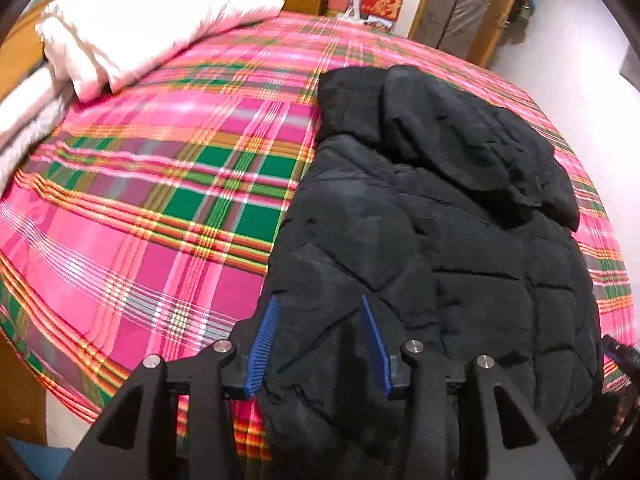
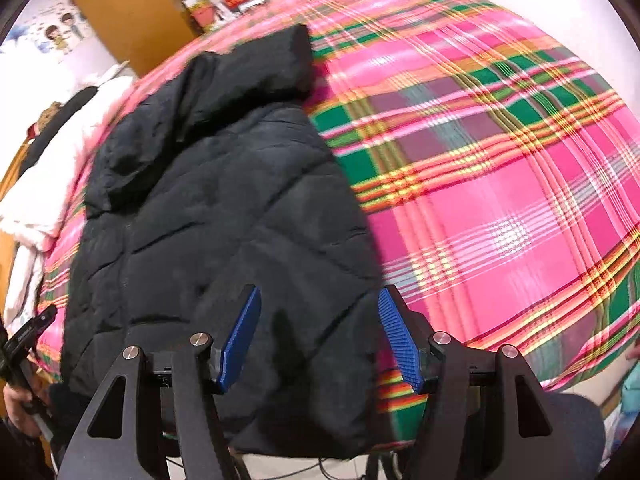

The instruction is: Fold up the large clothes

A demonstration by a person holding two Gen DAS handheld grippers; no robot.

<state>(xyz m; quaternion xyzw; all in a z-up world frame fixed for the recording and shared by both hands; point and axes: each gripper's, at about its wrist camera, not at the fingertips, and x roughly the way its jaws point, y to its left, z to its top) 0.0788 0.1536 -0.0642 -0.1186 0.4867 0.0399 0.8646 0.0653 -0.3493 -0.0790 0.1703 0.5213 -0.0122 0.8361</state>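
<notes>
A black quilted coat [image 1: 432, 240] lies on the bed's pink plaid cover [image 1: 160, 200], white bedding [image 1: 132, 36] heaped at its head. Wooden doors [image 2: 124, 12] and boxes [image 1: 380, 0] stand behind. Both tongs, left [image 1: 318, 344] and right [image 2: 318, 336], hang open, gripping nothing.

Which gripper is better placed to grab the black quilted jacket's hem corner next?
Probably right. The right gripper stands open astride the black quilted jacket's near corner; the left gripper, also open, sits over its other edge.

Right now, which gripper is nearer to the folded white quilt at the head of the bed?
Left. The left gripper hangs over the black coat's edge on the white quilt's side; the right gripper is over the coat's opposite edge, with the coat between it and the quilt.
</notes>
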